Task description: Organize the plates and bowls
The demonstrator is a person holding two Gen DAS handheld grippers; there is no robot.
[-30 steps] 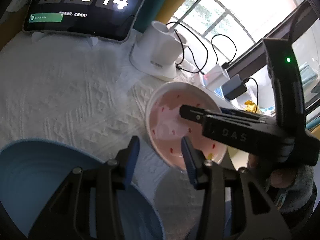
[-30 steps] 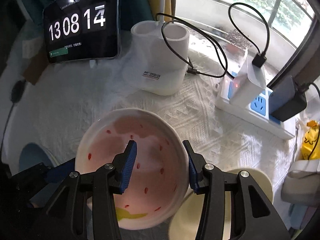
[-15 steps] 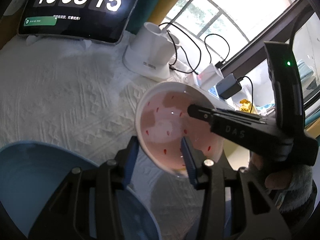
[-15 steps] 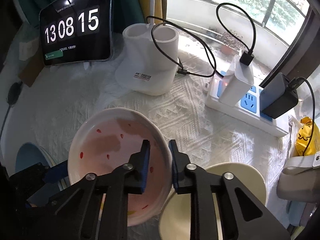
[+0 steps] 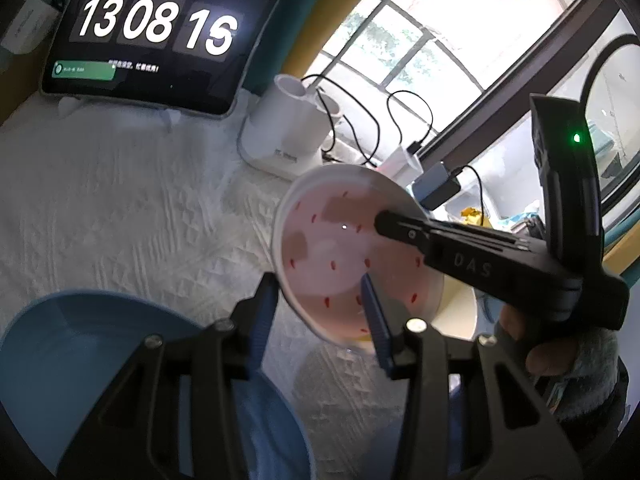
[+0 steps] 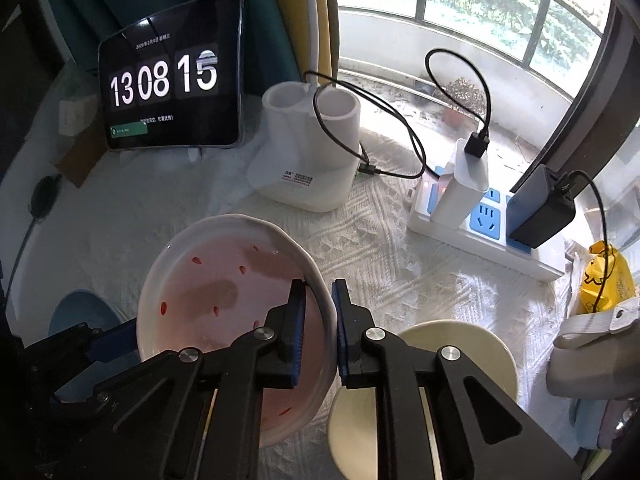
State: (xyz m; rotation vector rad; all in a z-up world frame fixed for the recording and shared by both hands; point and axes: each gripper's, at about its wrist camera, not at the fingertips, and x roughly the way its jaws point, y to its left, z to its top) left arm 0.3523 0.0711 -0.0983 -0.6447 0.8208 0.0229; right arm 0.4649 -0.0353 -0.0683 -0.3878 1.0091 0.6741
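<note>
A white bowl point(image 6: 224, 300) with a pink inside and red flecks hangs tilted above the cloth. My right gripper point(image 6: 320, 320) is shut on its right rim, one pad inside and one outside. In the left wrist view the bowl point(image 5: 332, 248) faces me, and the right gripper point(image 5: 384, 222) reaches in from the right. My left gripper point(image 5: 318, 314) is open just in front of the bowl's near rim, its pads pressing on nothing. A blue plate point(image 5: 80, 360) lies under its left side. A cream plate point(image 6: 464, 356) lies below right of the bowl.
At the back stand a tablet clock point(image 6: 172, 92) and a white two-hole holder point(image 6: 308, 152) with a black cable. A power strip point(image 6: 488, 224) with chargers lies at the right, next to a yellow bag point(image 6: 608, 280). A white textured cloth point(image 6: 380, 264) covers the table.
The right gripper's jaws closed on the pink bowl's rim. The bowl then rose off the cloth and tilted. The left gripper kept its place and opening.
</note>
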